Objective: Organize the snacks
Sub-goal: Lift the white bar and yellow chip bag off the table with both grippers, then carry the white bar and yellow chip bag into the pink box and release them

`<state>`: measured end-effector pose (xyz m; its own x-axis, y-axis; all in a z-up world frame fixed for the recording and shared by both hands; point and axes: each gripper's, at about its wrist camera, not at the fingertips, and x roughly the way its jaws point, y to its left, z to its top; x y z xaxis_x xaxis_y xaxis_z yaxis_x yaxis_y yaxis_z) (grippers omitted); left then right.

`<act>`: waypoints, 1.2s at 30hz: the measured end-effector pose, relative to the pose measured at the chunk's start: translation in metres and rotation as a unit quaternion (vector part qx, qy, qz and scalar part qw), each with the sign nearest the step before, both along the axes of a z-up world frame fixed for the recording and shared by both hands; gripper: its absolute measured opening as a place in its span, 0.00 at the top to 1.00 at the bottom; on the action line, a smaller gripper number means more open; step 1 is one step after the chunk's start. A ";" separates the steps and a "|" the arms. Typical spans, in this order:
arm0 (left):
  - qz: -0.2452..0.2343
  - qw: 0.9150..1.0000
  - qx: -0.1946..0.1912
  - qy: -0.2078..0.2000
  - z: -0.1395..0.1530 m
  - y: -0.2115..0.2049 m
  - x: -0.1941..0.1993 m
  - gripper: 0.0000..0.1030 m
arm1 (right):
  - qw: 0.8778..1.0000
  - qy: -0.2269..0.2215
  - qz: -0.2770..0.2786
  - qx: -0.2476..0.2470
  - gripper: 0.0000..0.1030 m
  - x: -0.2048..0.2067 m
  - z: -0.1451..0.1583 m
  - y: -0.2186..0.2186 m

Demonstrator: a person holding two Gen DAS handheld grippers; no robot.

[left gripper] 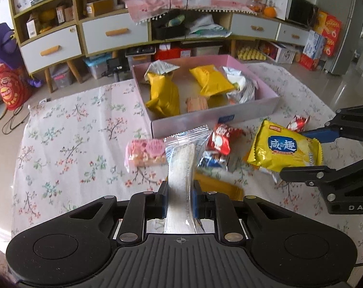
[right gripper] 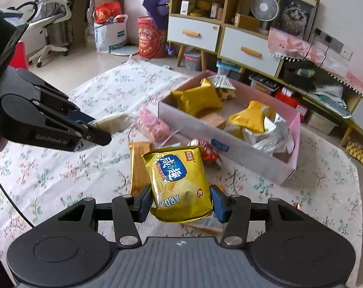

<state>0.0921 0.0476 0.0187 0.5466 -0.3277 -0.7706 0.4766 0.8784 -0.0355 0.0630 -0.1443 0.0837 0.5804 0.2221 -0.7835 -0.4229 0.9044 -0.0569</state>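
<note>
Between left gripper (left gripper: 180,200) pads: clear wafer packet (left gripper: 181,168), clamped narrow at lower end, lifted above floral cloth (left gripper: 73,132). Looks light, slick film; brittle contents, so gentle squeeze. Right gripper (right gripper: 180,204) half-open span, pressed on sides of yellow chip bag (right gripper: 179,182), held near-centre. Puffy, crushable; grip low seam. Far right: pink box (right gripper: 229,144), several snacks already inside. Loose packets near box front.

Yellow chip bag (right gripper: 179,184): "咸の趣", "ARD"; left tongs (right gripper: 95,135): "GenRobot.AI"
</note>
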 end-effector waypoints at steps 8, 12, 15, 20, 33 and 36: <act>0.003 1.000 -0.015 0.001 0.002 -0.004 0.018 0.85 | 1.000 -0.003 -0.021 0.000 0.71 0.017 -0.003 -0.001; 0.001 1.000 -0.023 0.000 0.003 -0.009 0.025 0.85 | 1.000 -0.001 -0.031 -0.002 0.71 0.025 -0.007 -0.004; 0.000 1.000 -0.027 0.001 0.002 -0.014 0.031 0.85 | 0.999 0.001 -0.038 -0.002 0.71 0.028 -0.010 -0.005; 0.001 0.999 -0.036 0.001 0.002 -0.020 0.037 0.85 | 0.999 0.004 -0.048 0.000 0.71 0.032 -0.011 -0.010; 0.013 0.998 -0.059 -0.010 0.017 -0.026 0.066 0.85 | 0.996 0.001 -0.082 0.017 0.71 0.062 -0.002 -0.028; 0.008 0.999 -0.044 -0.024 0.025 -0.035 0.077 0.85 | 0.996 -0.002 -0.083 0.016 0.71 0.071 0.002 -0.029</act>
